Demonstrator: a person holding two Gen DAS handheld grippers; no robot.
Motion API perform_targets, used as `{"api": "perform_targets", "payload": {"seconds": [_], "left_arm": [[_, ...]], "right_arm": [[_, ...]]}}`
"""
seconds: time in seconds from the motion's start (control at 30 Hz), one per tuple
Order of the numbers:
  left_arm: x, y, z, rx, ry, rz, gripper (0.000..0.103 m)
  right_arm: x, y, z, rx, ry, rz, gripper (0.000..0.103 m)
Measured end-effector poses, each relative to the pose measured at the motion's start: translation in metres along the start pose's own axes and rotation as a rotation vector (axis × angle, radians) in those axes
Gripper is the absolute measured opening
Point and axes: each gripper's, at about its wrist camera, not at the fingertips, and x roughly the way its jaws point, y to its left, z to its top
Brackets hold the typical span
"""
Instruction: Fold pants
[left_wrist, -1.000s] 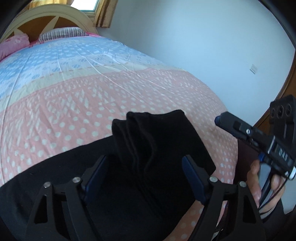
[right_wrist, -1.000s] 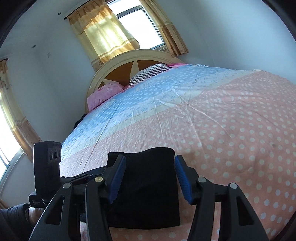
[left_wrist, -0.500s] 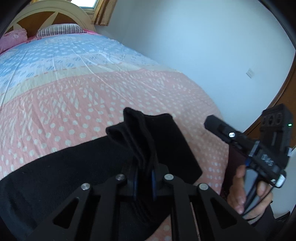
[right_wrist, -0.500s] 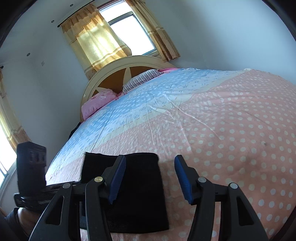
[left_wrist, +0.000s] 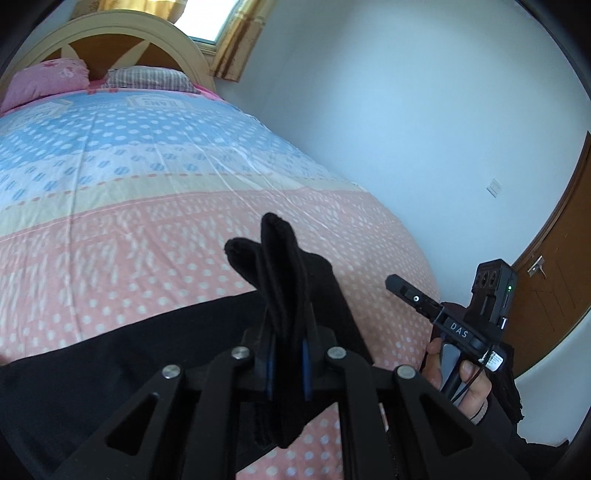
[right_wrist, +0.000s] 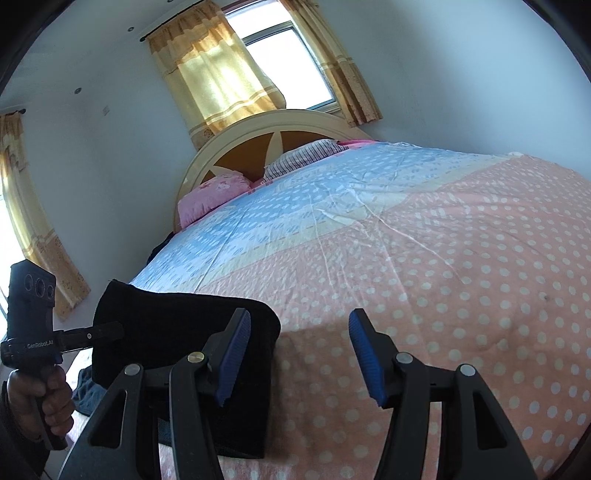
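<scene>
- Because the fold needs one end carried over the rest, the left tongs (left_wrist: 286, 363) are clamped on a bunched edge of the pants (left_wrist: 291, 295), and the black cloth stands up in two soft lobes above the pads.
- Seen from the right wrist, that gripped end hangs clear of the bed (right_wrist: 443, 258) at its near left corner, while the remainder lies in a flat dark band along the bed's near edge.
- Over the last second the left tongs' jaws have closed onto the cloth, which sits pinched between the blue pads.
- Right tongs (right_wrist: 295, 354) stand apart with nothing between them, just beside the raised pants; I judge they wait to steady or catch the other edge.
- Pants look like thick, matte knit, limp and prone to slump; several layers seem stacked at the pinch, so a layer could slip out.
- Bed's sheet is thin printed cotton, pink with white dots near, blue farther off, lightly creased and smooth enough for cloth to slide.
- Pads on both tongs are ribbed blue rubber on black plastic arms.
</scene>
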Motion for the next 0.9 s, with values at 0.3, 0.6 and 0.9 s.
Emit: {"api": "perform_targets", "payload": {"seconds": [0.3,0.6,0.9], "left_arm": [[-0.026,0.044,-0.020,-0.086,-0.028,0.043,0.011],[-0.045,0.081,-0.037,-0.171,-0.039,0.092,0.011],[-0.039,0.110,-0.060,-0.245,-0.014,0.115,0.011]], "right_arm": [[0.003,0.021,-0.007,-0.086,0.016,0.046,0.057],[0.007,0.047,-0.018,-0.165,0.053,0.133,0.057],[0.020,0.091,-0.047,-0.310,0.192,0.299,0.057]]}}
